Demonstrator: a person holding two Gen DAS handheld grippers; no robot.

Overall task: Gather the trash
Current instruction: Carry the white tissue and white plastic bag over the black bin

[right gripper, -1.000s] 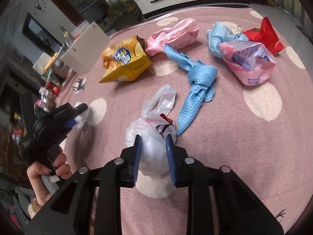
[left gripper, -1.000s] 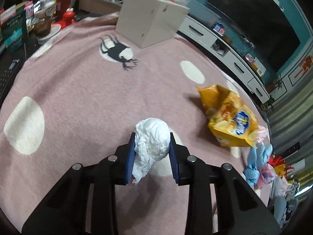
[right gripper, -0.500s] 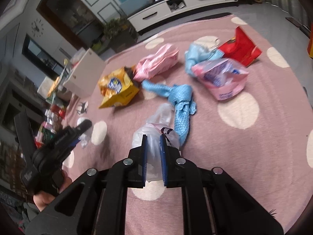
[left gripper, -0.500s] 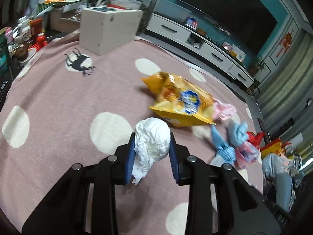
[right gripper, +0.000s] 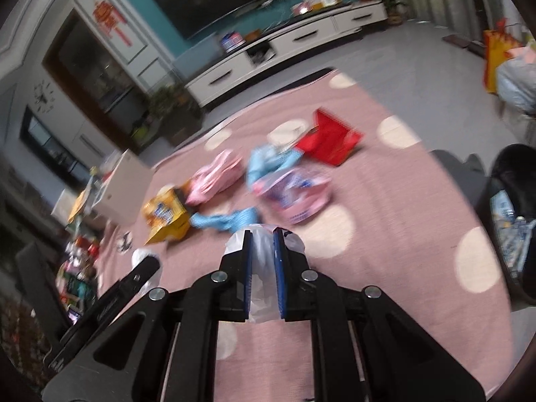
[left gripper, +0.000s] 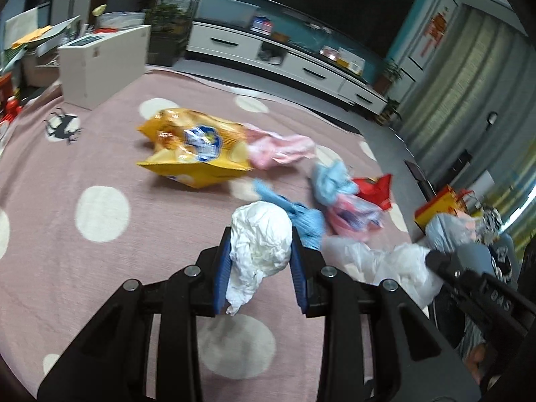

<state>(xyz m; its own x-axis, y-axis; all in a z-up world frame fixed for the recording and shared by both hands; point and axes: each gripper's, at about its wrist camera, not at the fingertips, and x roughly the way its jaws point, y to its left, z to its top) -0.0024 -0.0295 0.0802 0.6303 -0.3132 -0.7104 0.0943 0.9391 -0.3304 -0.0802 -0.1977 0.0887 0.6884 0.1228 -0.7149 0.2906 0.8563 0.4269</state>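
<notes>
My left gripper [left gripper: 261,238] is shut on a crumpled white paper ball [left gripper: 258,234], held above the pink dotted rug [left gripper: 67,184]. My right gripper [right gripper: 262,234] is shut on a thin clear plastic bag [right gripper: 294,243] that bulges out past the pads. In the left wrist view the right gripper's tip [left gripper: 435,261] shows at the right with that bag [left gripper: 398,264] hanging from it. On the rug lie a yellow chip bag [left gripper: 197,147], a pink wrapper [left gripper: 281,147], a blue cloth [left gripper: 301,221], a red wrapper [left gripper: 375,187] and a pink printed bag [left gripper: 355,214].
A white box [left gripper: 104,63] stands at the rug's far left corner. A long white TV cabinet [left gripper: 284,57] runs along the back wall. A yellow paper bag [left gripper: 445,201] and a filled grey bag [left gripper: 449,231] sit off the rug's right edge.
The right jaws have squeezed in on the plastic bag and lifted it off the rug. Both grippers have risen and swung right; the left one still holds the paper ball.
</notes>
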